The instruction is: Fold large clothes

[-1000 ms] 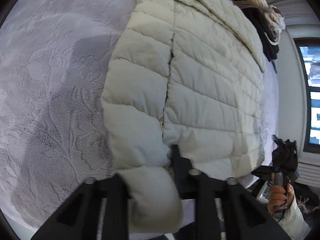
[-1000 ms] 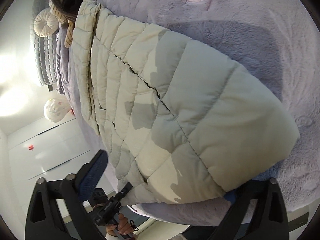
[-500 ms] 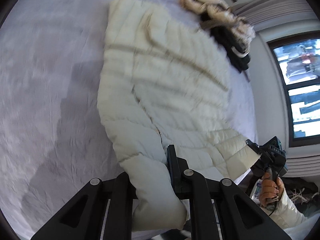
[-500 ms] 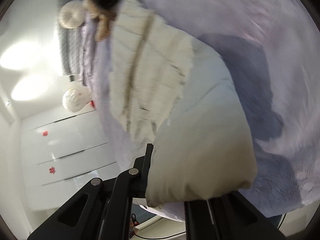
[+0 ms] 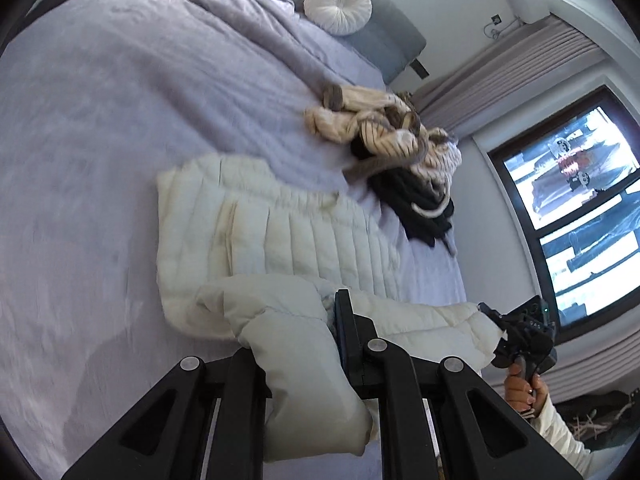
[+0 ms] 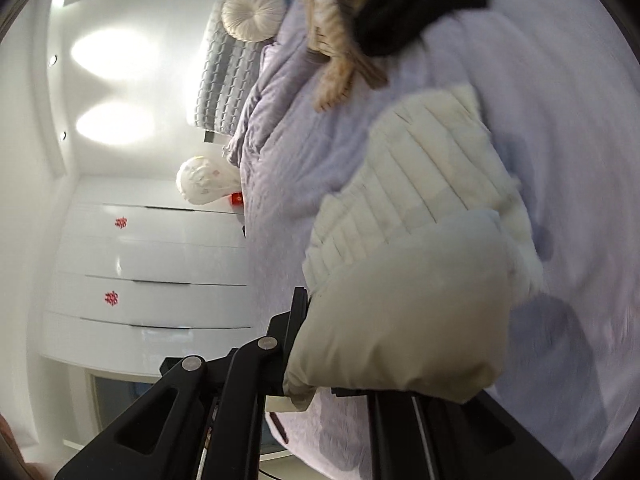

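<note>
A cream quilted puffer jacket (image 5: 280, 240) lies on the lilac bed (image 5: 100, 120), its near hem raised off the cover. My left gripper (image 5: 304, 344) is shut on one hem corner, and the padded cloth bulges out between its black fingers. My right gripper (image 6: 320, 344) is shut on the other hem corner (image 6: 400, 312), which hides the right-hand finger. In the left wrist view the right gripper (image 5: 516, 336) shows at the right edge of the bed, held by a hand (image 5: 524, 392), with the lifted hem stretched between the two grippers.
A heap of beige, striped and black clothes (image 5: 392, 148) lies beyond the jacket near the bed's right edge. A round white cushion (image 5: 338, 6) leans on the grey headboard. A window (image 5: 572, 200) is on the right wall; white drawers (image 6: 152, 272) stand to the left.
The right gripper, open around the hem corner a second ago, has shut on it. Both grippers have risen and tipped upward, lifting the jacket's near hem off the bed so the room shows.
</note>
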A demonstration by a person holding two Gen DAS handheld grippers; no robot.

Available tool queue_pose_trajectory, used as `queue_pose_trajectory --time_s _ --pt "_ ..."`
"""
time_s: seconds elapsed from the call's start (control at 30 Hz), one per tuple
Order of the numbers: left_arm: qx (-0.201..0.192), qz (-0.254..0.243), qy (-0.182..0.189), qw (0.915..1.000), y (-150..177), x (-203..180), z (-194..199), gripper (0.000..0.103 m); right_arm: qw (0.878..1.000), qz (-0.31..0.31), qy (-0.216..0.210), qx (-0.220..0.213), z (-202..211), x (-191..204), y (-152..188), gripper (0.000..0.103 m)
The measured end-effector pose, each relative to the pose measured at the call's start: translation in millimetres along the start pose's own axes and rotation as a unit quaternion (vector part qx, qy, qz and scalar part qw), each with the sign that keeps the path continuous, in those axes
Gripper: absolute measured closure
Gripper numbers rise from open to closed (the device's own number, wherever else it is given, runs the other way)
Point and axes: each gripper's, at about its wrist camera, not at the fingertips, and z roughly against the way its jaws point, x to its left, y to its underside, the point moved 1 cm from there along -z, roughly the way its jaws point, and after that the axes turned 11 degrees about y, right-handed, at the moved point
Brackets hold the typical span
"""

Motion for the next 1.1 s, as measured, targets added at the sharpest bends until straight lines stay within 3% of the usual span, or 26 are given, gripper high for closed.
queue_pose_trajectory --time_s 0.27,0.5,0.77,0.97,1.03,1.1 --pt "-0.013 0.004 -0.027 0.9995 -59.3 12.6 -31.2 0.088 0.998 0.055 0.031 0.009 -28.5 35.1 -64.1 0.093" --pt "-0.001 0.034 -0.047 0.9983 -99.4 53.1 -82.5 0.088 0.996 0.053 0.068 0.032 -80.2 31.4 -113.7 0.093" --pt "0.005 0.038 -0.124 0.9915 -102.0 105.4 -150.4 0.088 0.992 0.057 0.107 0.038 -144.8 3.1 -142.7 0.093" --pt "0.007 0.053 -0.145 0.9879 -97.1 129.3 -174.1 0.087 0.991 0.046 0.121 0.032 -173.6 -19.5 -151.3 0.090" --pt "0.009 0.041 -0.160 0.9863 -97.7 128.3 -177.0 0.081 0.991 0.043 0.125 0.031 -180.2 -25.0 -151.4 0.090" --pt "0.010 0.019 -0.177 0.9840 -98.3 120.9 -175.7 0.062 0.990 0.041 0.132 0.030 -184.9 -26.2 -152.2 0.089"
